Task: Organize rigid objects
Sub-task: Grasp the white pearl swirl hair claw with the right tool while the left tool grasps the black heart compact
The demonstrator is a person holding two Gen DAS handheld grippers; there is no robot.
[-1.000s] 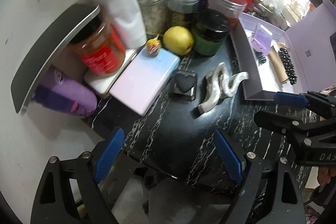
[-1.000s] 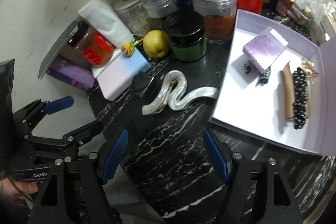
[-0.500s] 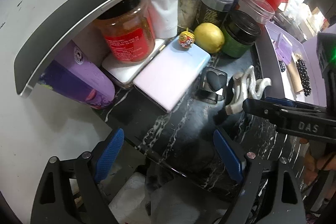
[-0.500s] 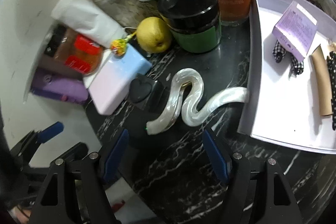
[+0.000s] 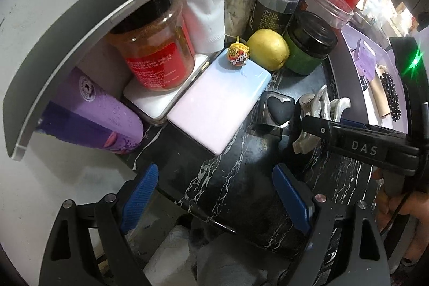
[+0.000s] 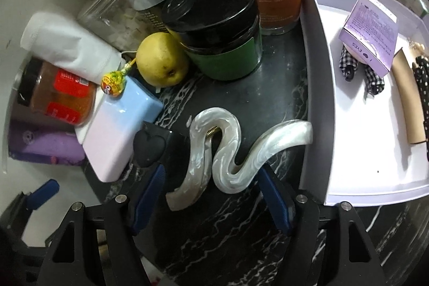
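Observation:
A pearl-white wavy hair clip (image 6: 228, 152) lies on the black marble counter (image 6: 241, 232), next to a small black heart-shaped piece (image 6: 148, 149). My right gripper (image 6: 211, 195) points down over the clip. Its jaws are closing with the clip's near bends between the blue pads, and the pads do not visibly press on it. In the left wrist view the right gripper's black frame (image 5: 362, 149) covers part of the clip (image 5: 319, 109). My left gripper (image 5: 214, 197) hangs open over bare marble, near a pink-and-blue power bank (image 5: 219, 101), with nothing between its fingers.
A white tray (image 6: 362, 178) on the right holds a purple box (image 6: 370, 26), a gingham bow, a tan clip and a black beaded clip. Behind the hair clip stand a green jar (image 6: 222, 26), a pear (image 6: 161, 60), a lollipop (image 6: 114, 82), a red-labelled jar (image 5: 155, 50) and several clear canisters.
The right gripper has come down and rolled over the wavy clip, its jaws now narrower. The left gripper has moved lower and closer to the power bank and jars.

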